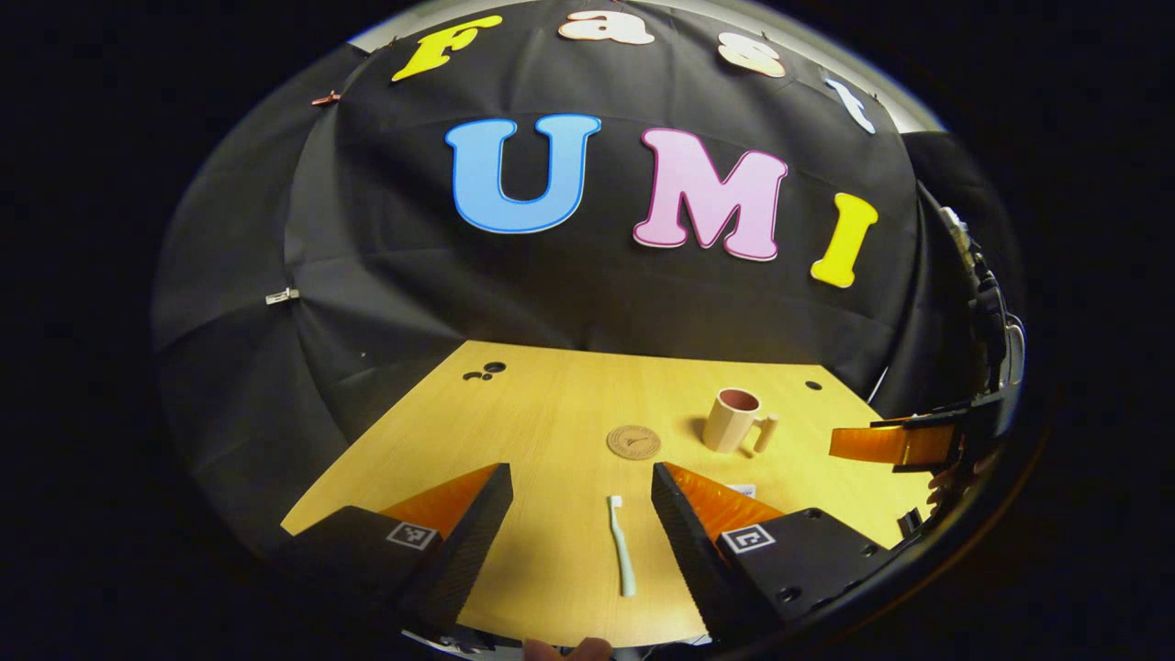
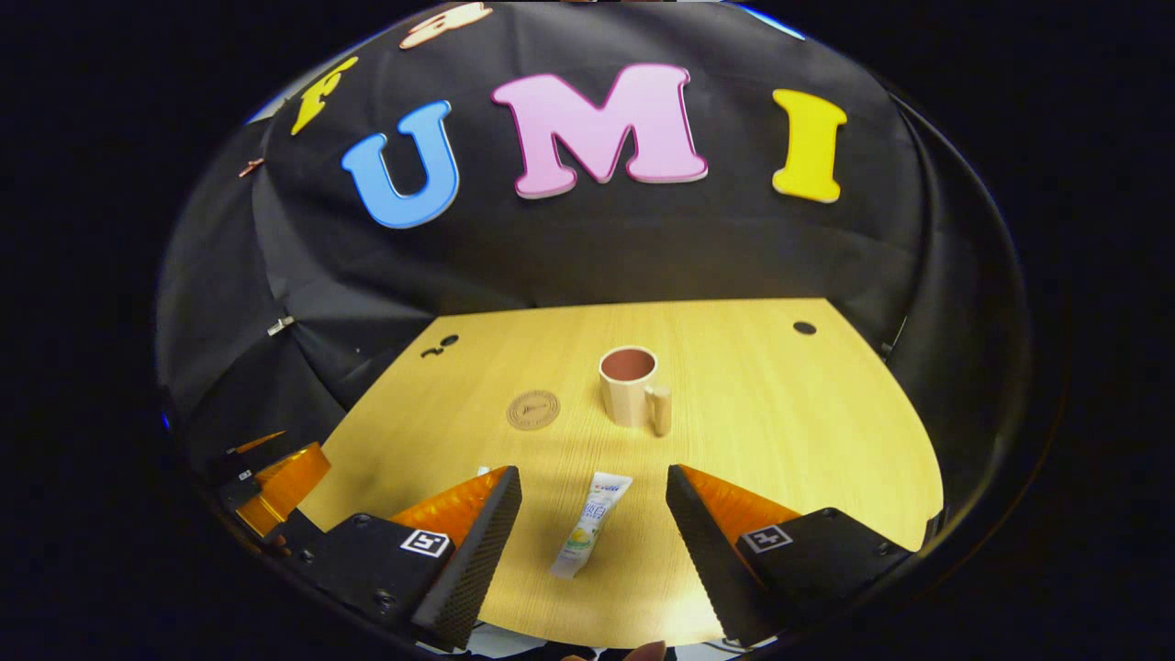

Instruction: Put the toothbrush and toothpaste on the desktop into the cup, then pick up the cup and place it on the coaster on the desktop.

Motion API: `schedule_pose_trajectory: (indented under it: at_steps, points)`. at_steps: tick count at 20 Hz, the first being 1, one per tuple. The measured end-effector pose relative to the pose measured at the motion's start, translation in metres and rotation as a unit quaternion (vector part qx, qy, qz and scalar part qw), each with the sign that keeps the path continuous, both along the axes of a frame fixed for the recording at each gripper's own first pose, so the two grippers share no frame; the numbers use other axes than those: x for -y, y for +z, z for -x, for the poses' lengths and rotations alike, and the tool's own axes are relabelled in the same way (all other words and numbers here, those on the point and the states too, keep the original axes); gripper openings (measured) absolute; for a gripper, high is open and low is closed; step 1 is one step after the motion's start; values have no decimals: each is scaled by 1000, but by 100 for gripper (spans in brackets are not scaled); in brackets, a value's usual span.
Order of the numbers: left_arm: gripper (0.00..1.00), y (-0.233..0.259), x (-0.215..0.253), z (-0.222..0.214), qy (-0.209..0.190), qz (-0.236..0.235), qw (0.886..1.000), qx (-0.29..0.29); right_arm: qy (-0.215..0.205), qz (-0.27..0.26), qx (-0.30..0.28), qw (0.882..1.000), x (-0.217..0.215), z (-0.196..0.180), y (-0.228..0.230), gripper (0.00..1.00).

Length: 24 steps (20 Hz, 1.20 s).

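Note:
A pale toothbrush (image 1: 621, 546) lies flat on the wooden desktop (image 1: 551, 404), between the spread fingers of my open left gripper (image 1: 581, 487). Beyond it sit a round cork coaster (image 1: 633, 442) and, to its right, a beige cup (image 1: 732, 419) with a handle, standing upright. In the right gripper view a white toothpaste tube (image 2: 592, 523) lies on the desktop (image 2: 780, 413) between the fingers of my open right gripper (image 2: 594, 491). The cup (image 2: 630, 386) stands straight ahead of it, with the coaster (image 2: 533, 409) to the cup's left. Neither gripper touches anything.
The other gripper (image 1: 904, 443) shows at the right edge of the left gripper view, and the left one (image 2: 280, 482) at the lower left of the right gripper view. Small dark holes (image 1: 485, 371) mark the desktop's far corners. Black cloth walls the booth behind.

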<state>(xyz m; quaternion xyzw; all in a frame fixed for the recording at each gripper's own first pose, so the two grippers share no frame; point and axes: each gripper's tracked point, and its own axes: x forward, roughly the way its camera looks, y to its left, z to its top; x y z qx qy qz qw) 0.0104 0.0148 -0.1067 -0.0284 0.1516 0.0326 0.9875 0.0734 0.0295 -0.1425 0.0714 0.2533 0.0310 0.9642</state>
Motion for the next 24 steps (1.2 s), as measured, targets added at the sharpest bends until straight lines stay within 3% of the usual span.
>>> schedule_pose_trajectory:
  at_steps: [10, 16, 19, 22, 24]
  points:
    - [96, -32, -24, 2, 26, -5, 999, -33, 0, 29, -184, 983, -14, -44, -138, 99]
    - [96, -47, -29, -6, 36, -5, 998, -49, -9, 31, -245, 969, -22, -52, -171, 94]
    - [96, -48, -31, -11, 39, -2, 998, -52, -30, 32, -281, 959, -16, -50, -186, 66]
    - [96, -49, -29, -17, 37, -2, 998, -52, -27, 22, -282, 959, -16, -51, -187, 33]
    - [96, -53, -27, -22, 36, -3, 998, -55, -14, 15, -269, 963, -17, -52, -185, 30]
